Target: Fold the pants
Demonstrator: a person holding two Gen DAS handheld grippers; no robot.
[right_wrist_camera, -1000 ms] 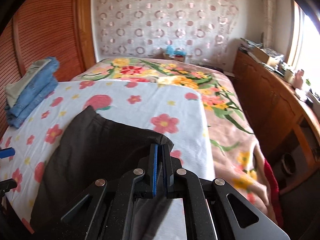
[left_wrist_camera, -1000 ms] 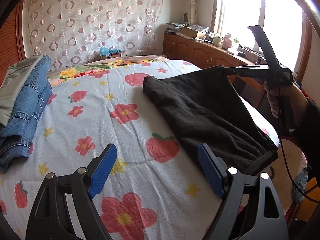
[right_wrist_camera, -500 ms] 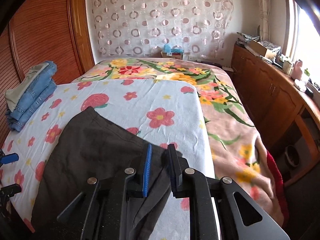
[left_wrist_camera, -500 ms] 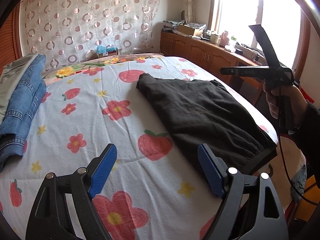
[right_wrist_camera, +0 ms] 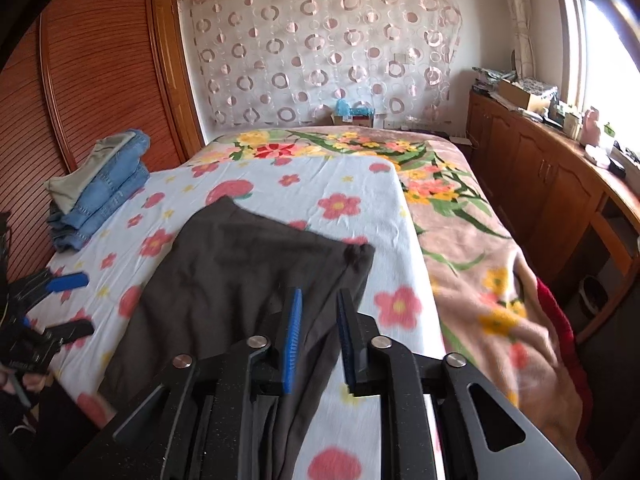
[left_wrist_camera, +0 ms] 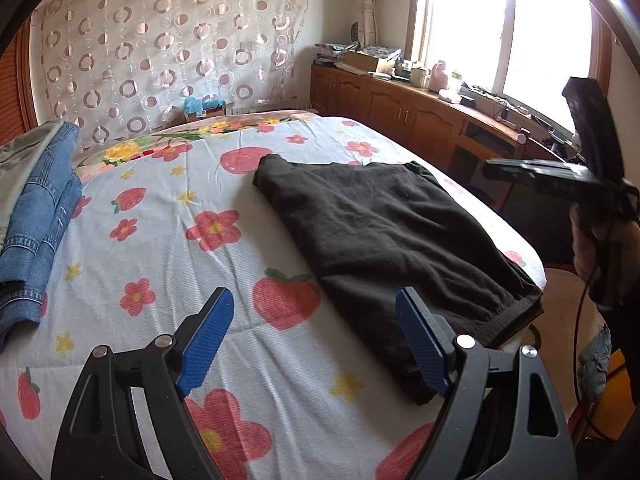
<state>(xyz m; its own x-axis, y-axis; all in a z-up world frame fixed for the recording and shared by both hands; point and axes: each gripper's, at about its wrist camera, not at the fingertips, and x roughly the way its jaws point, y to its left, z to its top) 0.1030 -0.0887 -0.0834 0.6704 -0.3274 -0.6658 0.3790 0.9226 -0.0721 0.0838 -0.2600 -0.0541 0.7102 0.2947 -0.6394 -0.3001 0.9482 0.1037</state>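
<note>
Black pants (left_wrist_camera: pixel 380 232) lie folded flat on the flower-print sheet (left_wrist_camera: pixel 160 240), waistband end nearest me. My left gripper (left_wrist_camera: pixel 314 300) hovers open over the sheet beside the pants' near left edge, nothing between its blue pads. A hand holds my right gripper (left_wrist_camera: pixel 560 176) in the air off the bed's right side, clear of the cloth. In the right wrist view that right gripper (right_wrist_camera: pixel 320 296) has its jaws opening, a narrow gap, with the pants (right_wrist_camera: pixel 240 272) below them on the bed and nothing pinched. The left gripper (right_wrist_camera: pixel 80 304) shows at the left edge.
A stack of folded jeans and a grey garment (left_wrist_camera: pixel 36 220) sits at the bed's left side, by the wooden wardrobe doors (right_wrist_camera: pixel 80 100). A floral blanket (right_wrist_camera: pixel 460 220) covers the bed's right part. A cluttered wooden cabinet (left_wrist_camera: pixel 400 112) runs under the window.
The right gripper's jaws parted and let go of the pants' far corner, which now lies flat. That gripper drew back away from the cloth. The left gripper barely moved.
</note>
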